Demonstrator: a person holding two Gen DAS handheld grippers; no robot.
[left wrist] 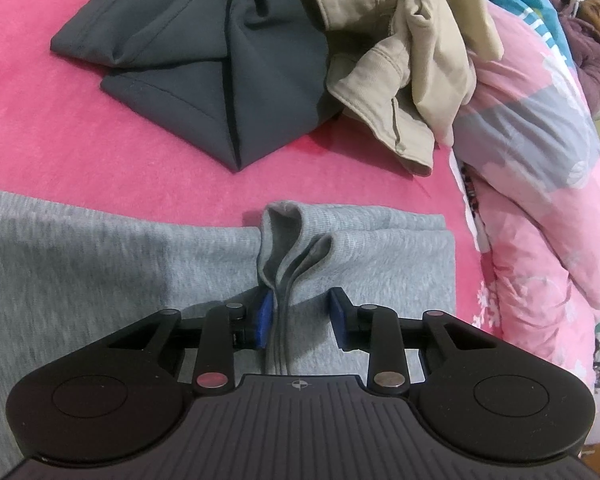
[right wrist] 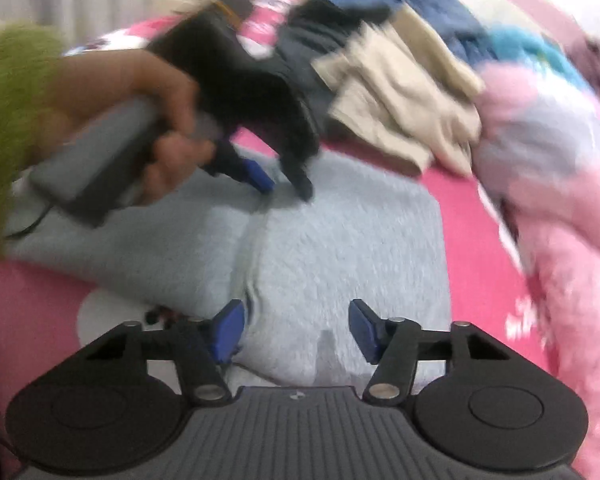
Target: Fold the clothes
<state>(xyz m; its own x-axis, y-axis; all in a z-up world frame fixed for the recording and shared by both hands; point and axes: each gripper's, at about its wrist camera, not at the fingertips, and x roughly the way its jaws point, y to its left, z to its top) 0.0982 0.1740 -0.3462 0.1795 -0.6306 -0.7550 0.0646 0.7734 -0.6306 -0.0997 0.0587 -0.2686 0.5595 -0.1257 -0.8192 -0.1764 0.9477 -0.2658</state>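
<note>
Lying partly folded on the pink bed [left wrist: 100,140], the grey garment [left wrist: 380,256] has its bunched cuff between the left tool's [left wrist: 300,314] spread pads, only one touching. The right tool [right wrist: 296,326] hangs spread over the near edge. Beyond them, dark clothes [left wrist: 188,52] and beige clothes [left wrist: 400,60] wait unfolded.

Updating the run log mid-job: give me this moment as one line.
task: fold clothes | left gripper: open, straddling fold ridge of grey garment | right gripper: open above same garment, empty | dark and beige clothes: unfolded behind
</note>
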